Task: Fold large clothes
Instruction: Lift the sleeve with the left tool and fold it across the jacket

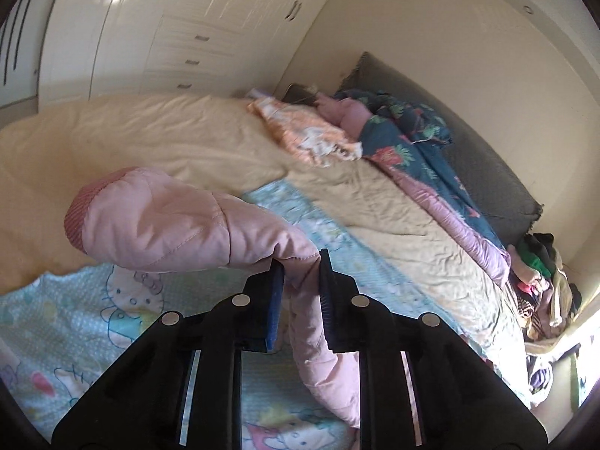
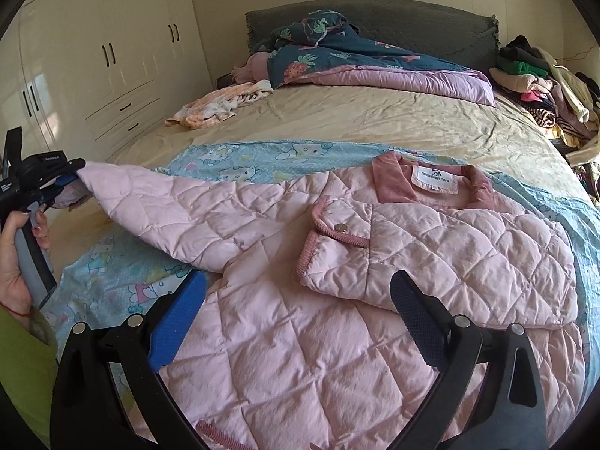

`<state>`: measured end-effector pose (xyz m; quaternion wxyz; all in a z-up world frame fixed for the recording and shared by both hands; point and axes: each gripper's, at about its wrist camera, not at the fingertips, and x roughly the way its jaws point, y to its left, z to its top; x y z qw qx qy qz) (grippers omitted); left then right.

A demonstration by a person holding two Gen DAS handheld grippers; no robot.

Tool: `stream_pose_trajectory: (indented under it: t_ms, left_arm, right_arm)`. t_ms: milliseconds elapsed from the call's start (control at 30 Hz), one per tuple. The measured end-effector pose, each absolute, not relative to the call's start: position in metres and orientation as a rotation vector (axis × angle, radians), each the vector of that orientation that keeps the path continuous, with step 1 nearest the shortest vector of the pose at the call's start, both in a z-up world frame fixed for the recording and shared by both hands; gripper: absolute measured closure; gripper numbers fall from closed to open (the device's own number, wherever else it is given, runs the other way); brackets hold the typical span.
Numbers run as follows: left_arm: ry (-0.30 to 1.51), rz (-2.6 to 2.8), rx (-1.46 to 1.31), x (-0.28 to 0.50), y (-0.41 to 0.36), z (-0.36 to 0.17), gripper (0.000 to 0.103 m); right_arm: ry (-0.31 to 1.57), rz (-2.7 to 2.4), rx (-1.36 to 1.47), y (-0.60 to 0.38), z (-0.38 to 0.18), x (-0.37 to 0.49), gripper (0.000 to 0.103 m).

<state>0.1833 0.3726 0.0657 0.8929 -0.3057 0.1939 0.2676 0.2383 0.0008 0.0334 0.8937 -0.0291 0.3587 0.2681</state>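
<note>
The pink quilted jacket (image 2: 337,300) lies spread on the near half of the bed (image 2: 375,120), on top of a light blue cartoon-print sheet (image 2: 240,167) that covers the cream bedspread there. Its collar with a white label (image 2: 435,178) points toward the far headboard (image 2: 412,26), and its right side is already folded in over the body, showing a trimmed pocket flap with a snap. Its left sleeve (image 2: 157,202) stretches out to the left, lifted clear of the sheet.

At the far end of the bed, a dark blue floral quilt with a lilac lining (image 2: 356,60) is bunched against the grey headboard, and a crumpled peach and white cloth (image 2: 221,103) rests to its left. A heap of mixed clothes (image 2: 540,86) is piled at the far right edge. White wardrobe doors and drawers (image 2: 105,75) fill the left wall.

The left gripper (image 1: 302,262) is clenched on the sleeve near its end; in the left wrist view the pink fabric is pinched between the blue pads, and the ribbed cuff (image 1: 80,212) flops out to the left beyond them. In the right wrist view a hand (image 2: 22,255) holds this gripper's handle at the far left.

The right gripper (image 2: 300,300) is released, its jaws wide apart above the jacket's near front panel, with nothing between them.
</note>
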Motion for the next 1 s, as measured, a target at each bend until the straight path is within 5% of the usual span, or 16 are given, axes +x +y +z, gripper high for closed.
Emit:
stream_pose_trajectory:
  t_ms: [433, 1000]
  left_arm:
    - [0.364, 0.382, -0.463, 0.207, 0.258, 0.130, 0.093]
    - [0.392, 0.150, -0.234, 0.265, 0.105, 0.136, 0.094]
  right_arm:
    - [0.703, 0.457, 0.060, -0.096, 0.053, 0.224, 0.005]
    - [0.677, 0.330, 0.248, -0.215, 0.055, 0.221, 0.005]
